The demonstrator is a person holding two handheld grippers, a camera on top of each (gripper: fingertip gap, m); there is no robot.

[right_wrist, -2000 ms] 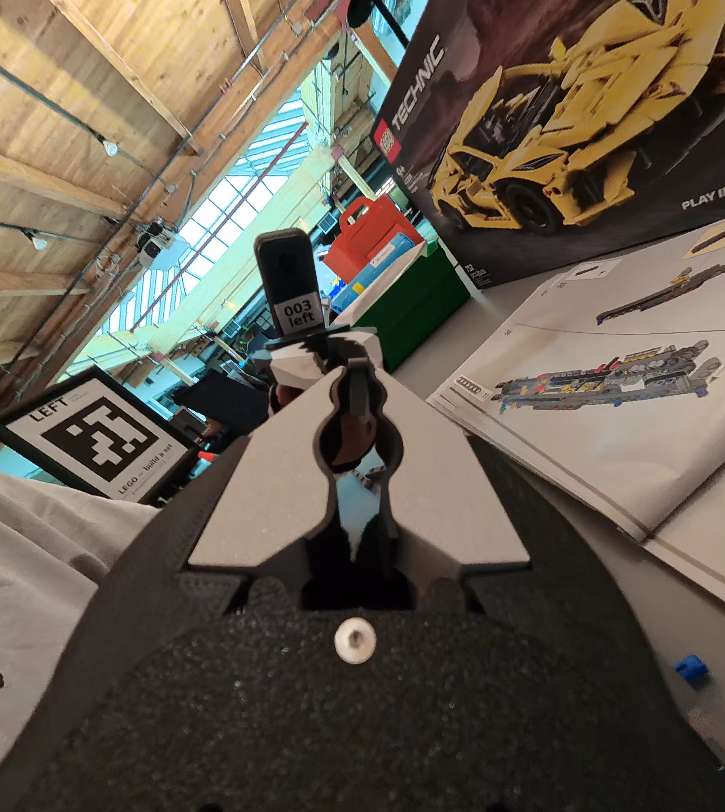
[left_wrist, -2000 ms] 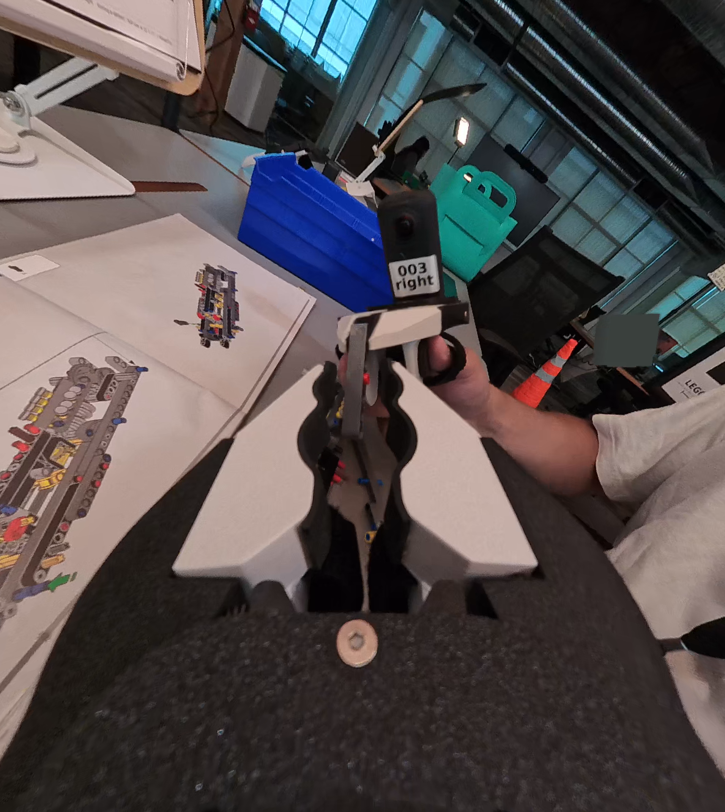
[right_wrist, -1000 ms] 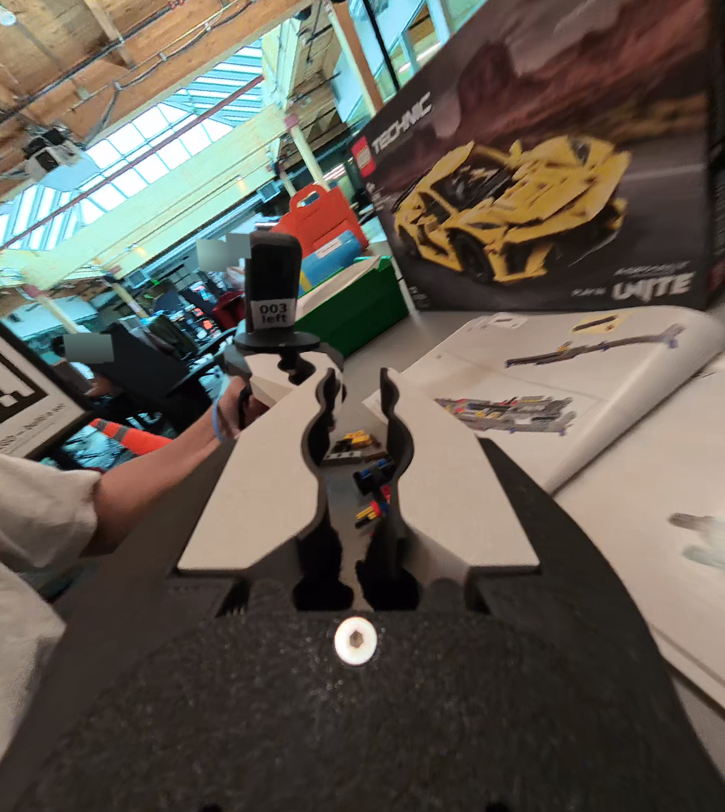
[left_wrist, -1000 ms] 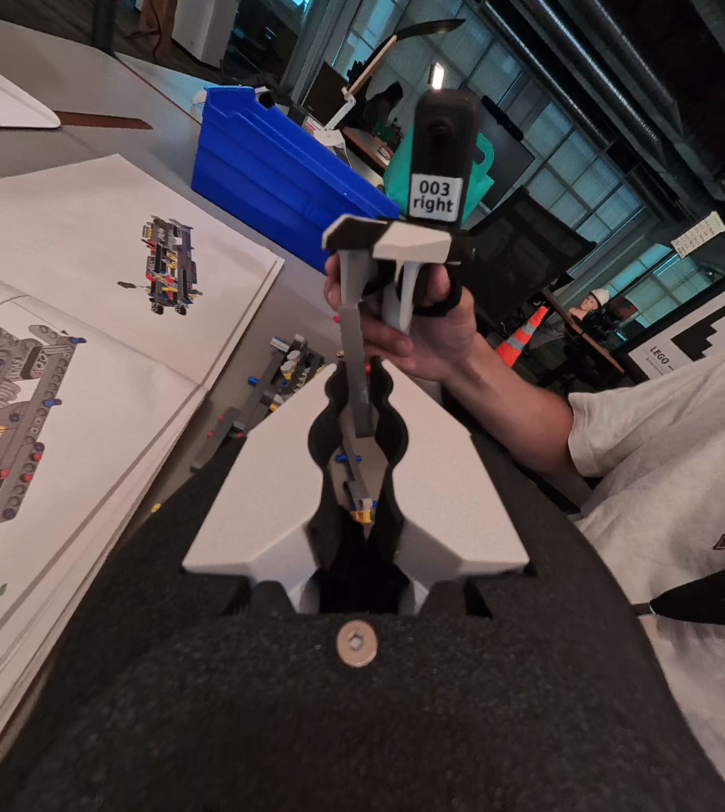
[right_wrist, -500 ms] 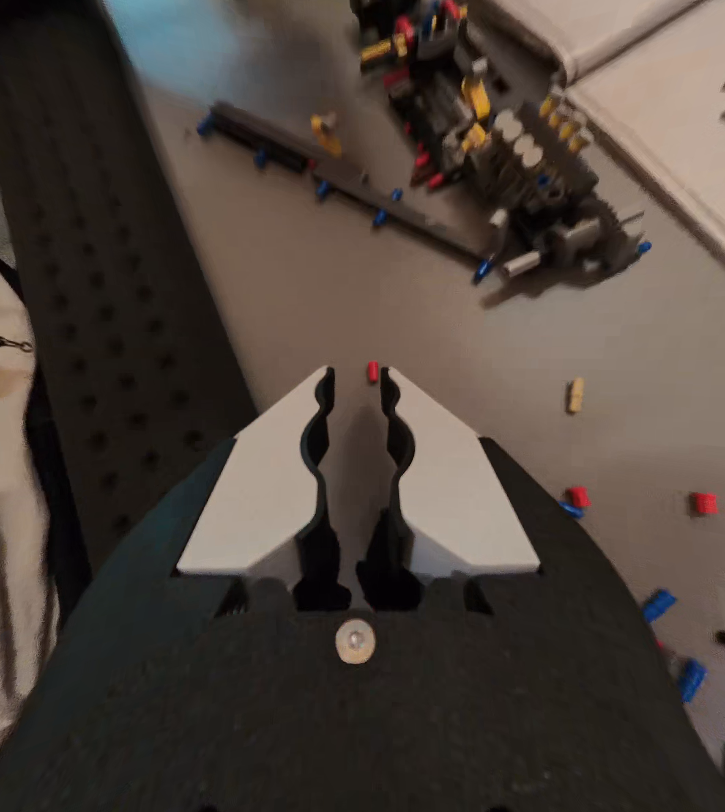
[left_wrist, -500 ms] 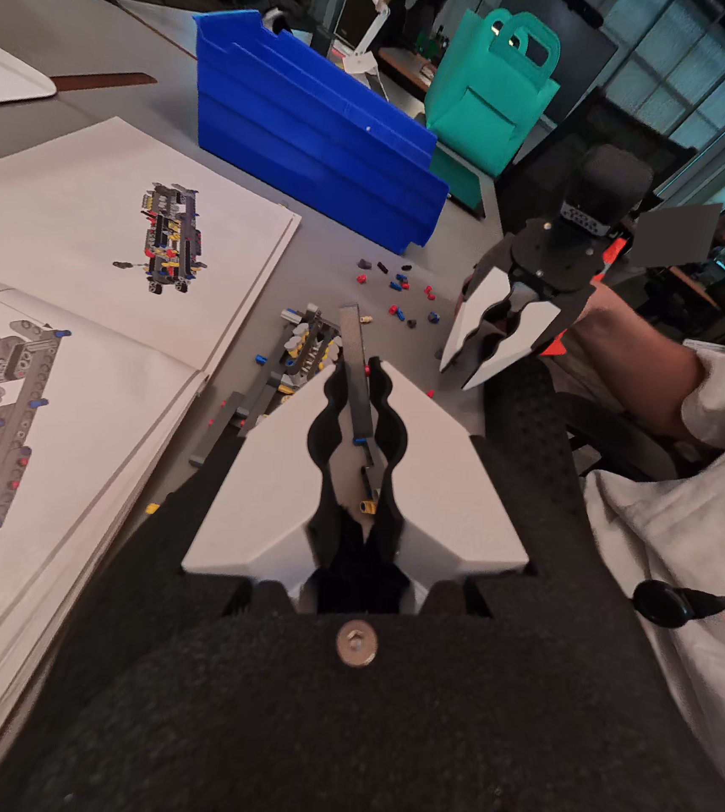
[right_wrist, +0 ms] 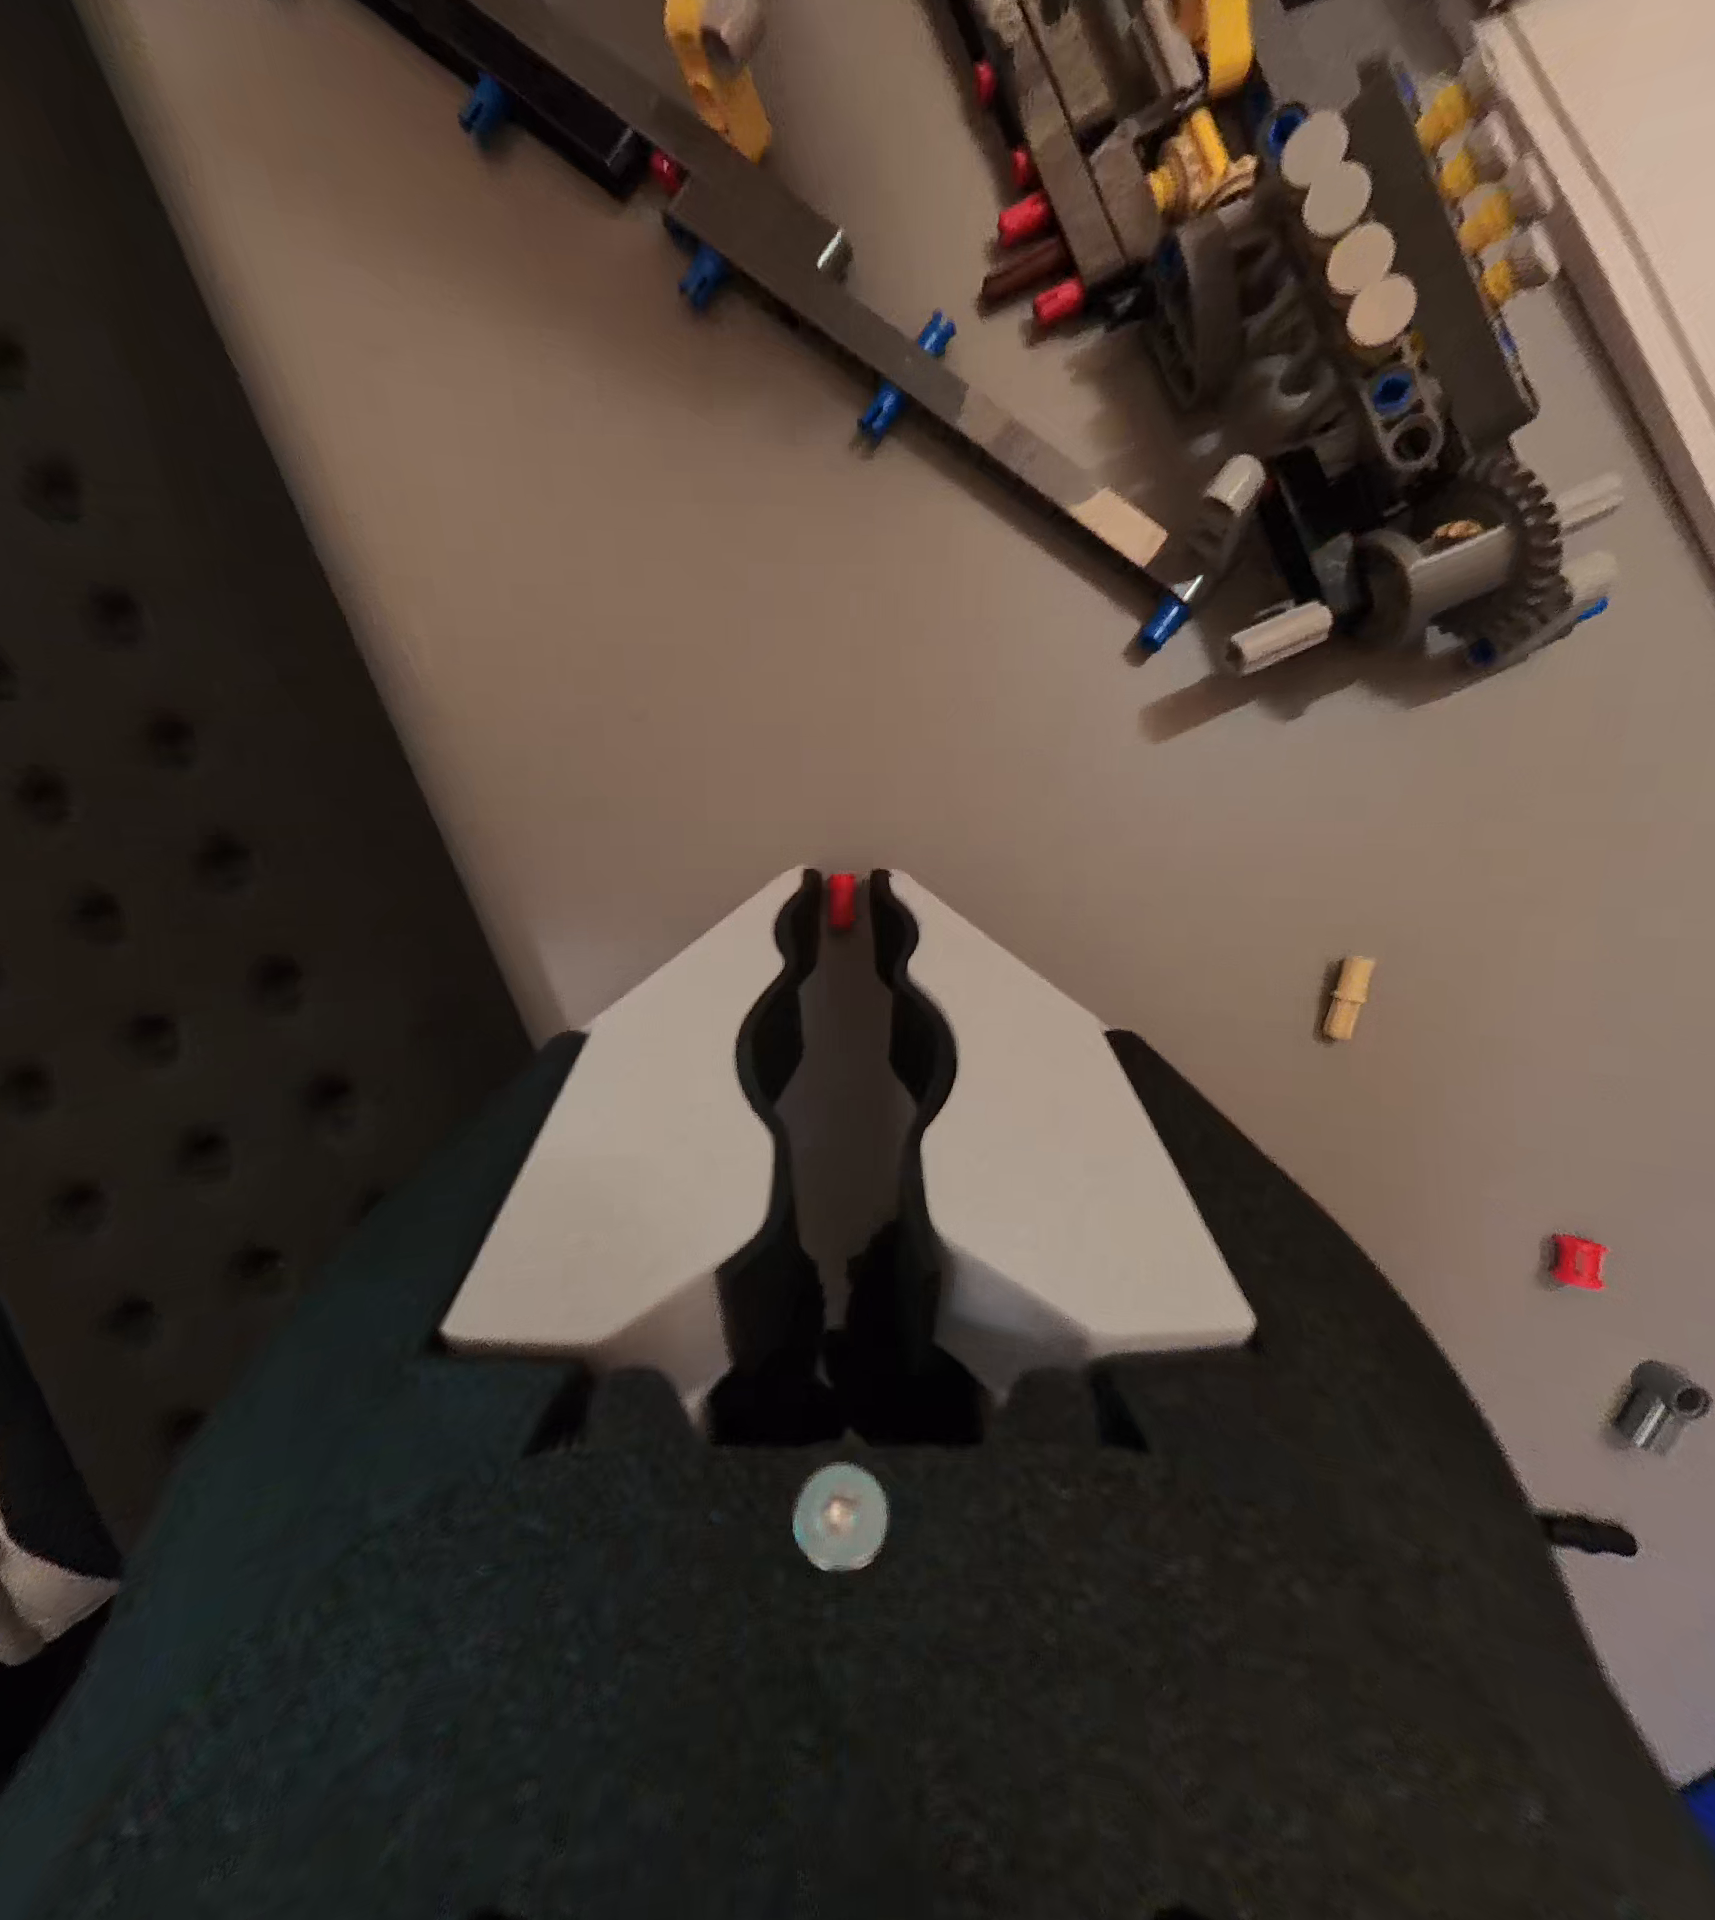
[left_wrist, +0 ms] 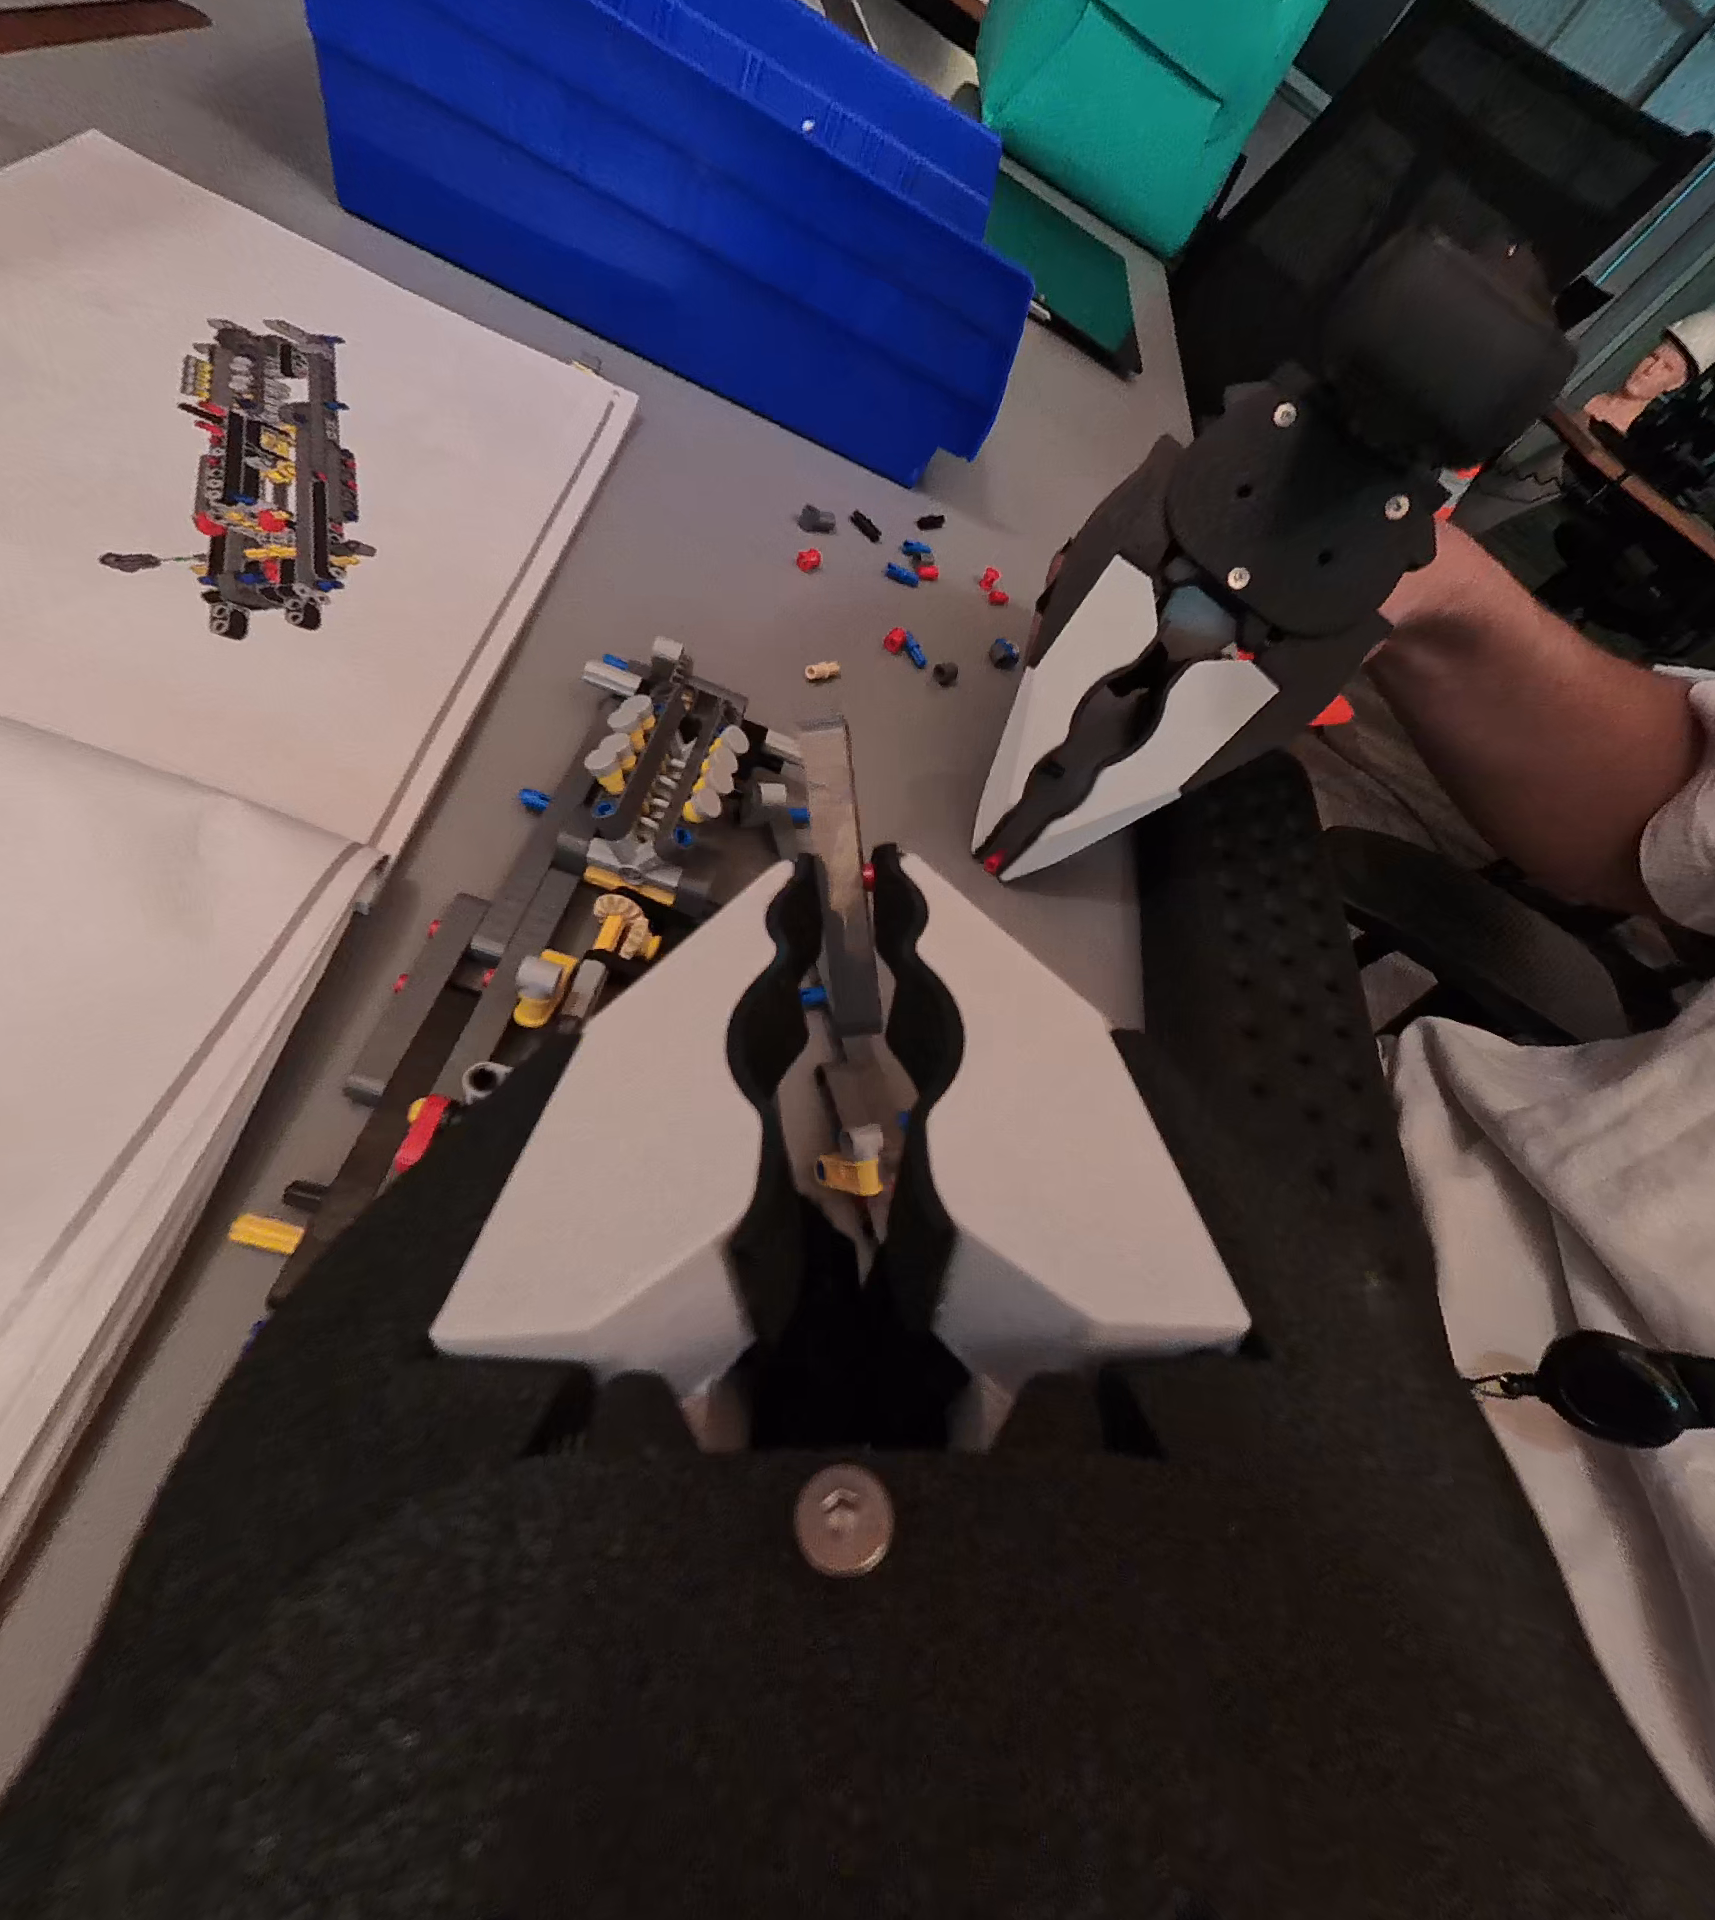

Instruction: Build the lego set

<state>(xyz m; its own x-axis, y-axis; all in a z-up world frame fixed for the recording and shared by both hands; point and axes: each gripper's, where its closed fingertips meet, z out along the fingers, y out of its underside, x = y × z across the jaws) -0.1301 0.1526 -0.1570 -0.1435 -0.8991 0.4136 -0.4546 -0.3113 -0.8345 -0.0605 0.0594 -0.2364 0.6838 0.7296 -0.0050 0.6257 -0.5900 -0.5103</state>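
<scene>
My left gripper (left_wrist: 840,868) is shut on a long grey beam (left_wrist: 827,790) with blue pins and a yellow connector, held low over the table. The beam also shows in the right wrist view (right_wrist: 811,260). My right gripper (right_wrist: 842,878) points down at the grey table, its fingertips closed on a small red pin (right_wrist: 840,899). It also shows in the left wrist view (left_wrist: 998,862), to the right of the beam. The part-built grey chassis (left_wrist: 666,769) with gears and yellow parts lies beside the beam and also shows in the right wrist view (right_wrist: 1352,312).
An open instruction booklet (left_wrist: 209,520) lies left of the chassis. Blue bins (left_wrist: 676,208) stand behind. Loose red, blue and black pins (left_wrist: 905,582) are scattered near them. A tan pin (right_wrist: 1348,997), a red piece (right_wrist: 1577,1260) and a grey connector (right_wrist: 1658,1405) lie nearby. A black perforated panel (left_wrist: 1237,987) borders the table. There is about 15 cm between the tips of the two grippers. From my right tips it is roughly 15 cm to the red piece (right_wrist: 1577,1260); from my left, 25 cm.
My right gripper let go of the beam, swung down to the table and closed on the red pin. My left gripper lowered the beam toward the chassis.
</scene>
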